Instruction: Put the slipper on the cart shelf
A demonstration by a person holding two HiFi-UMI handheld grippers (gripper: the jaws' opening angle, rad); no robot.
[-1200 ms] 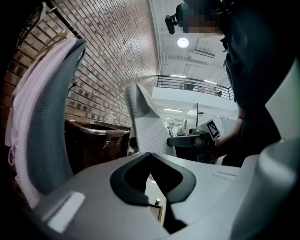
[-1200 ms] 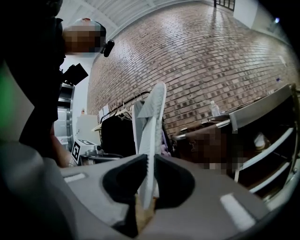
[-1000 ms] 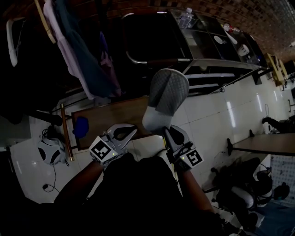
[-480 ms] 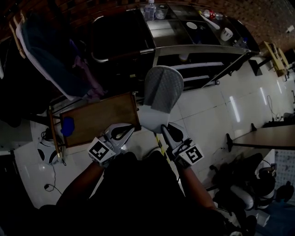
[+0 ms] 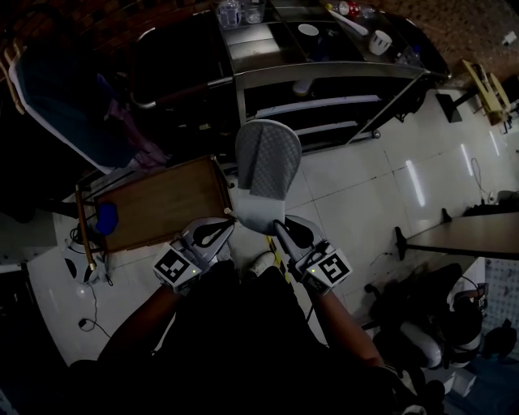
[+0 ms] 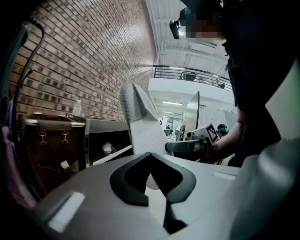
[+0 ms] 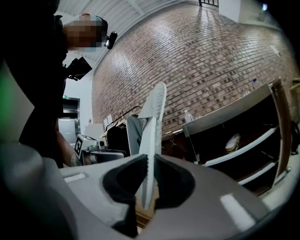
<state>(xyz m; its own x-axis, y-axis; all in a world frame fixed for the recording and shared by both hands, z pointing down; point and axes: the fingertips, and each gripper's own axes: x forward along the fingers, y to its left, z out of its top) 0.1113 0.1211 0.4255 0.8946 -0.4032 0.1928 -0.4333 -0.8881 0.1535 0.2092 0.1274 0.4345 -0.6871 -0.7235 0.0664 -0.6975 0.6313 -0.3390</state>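
Observation:
A grey and white slipper (image 5: pixel 263 174) stands upright in front of me, heel end down. My right gripper (image 5: pixel 280 233) is shut on its lower edge. In the right gripper view the sole (image 7: pixel 152 126) is pinched edge-on between the two pads. My left gripper (image 5: pixel 217 235) hovers just left of the slipper, shut and empty. From the left gripper view the slipper (image 6: pixel 140 126) rises beyond the closed tips. The metal cart (image 5: pixel 324 71) stands ahead with its open shelves (image 5: pixel 324 105) facing me. A pale shoe (image 7: pixel 233 140) lies on one shelf.
A low wooden table (image 5: pixel 158 203) with a blue object (image 5: pixel 105 217) sits left of the slipper. Clothes (image 5: pixel 73 97) hang at the upper left. A bottle (image 5: pixel 229 12) and dishes (image 5: pixel 308 29) stand on the cart top. A table (image 5: pixel 470 235) and chair (image 5: pixel 422 332) are at the right.
The cart has come lower and nearer in the head view and the wooden table has slid left. The slipper stays held upright in the right gripper. Both grippers keep their state.

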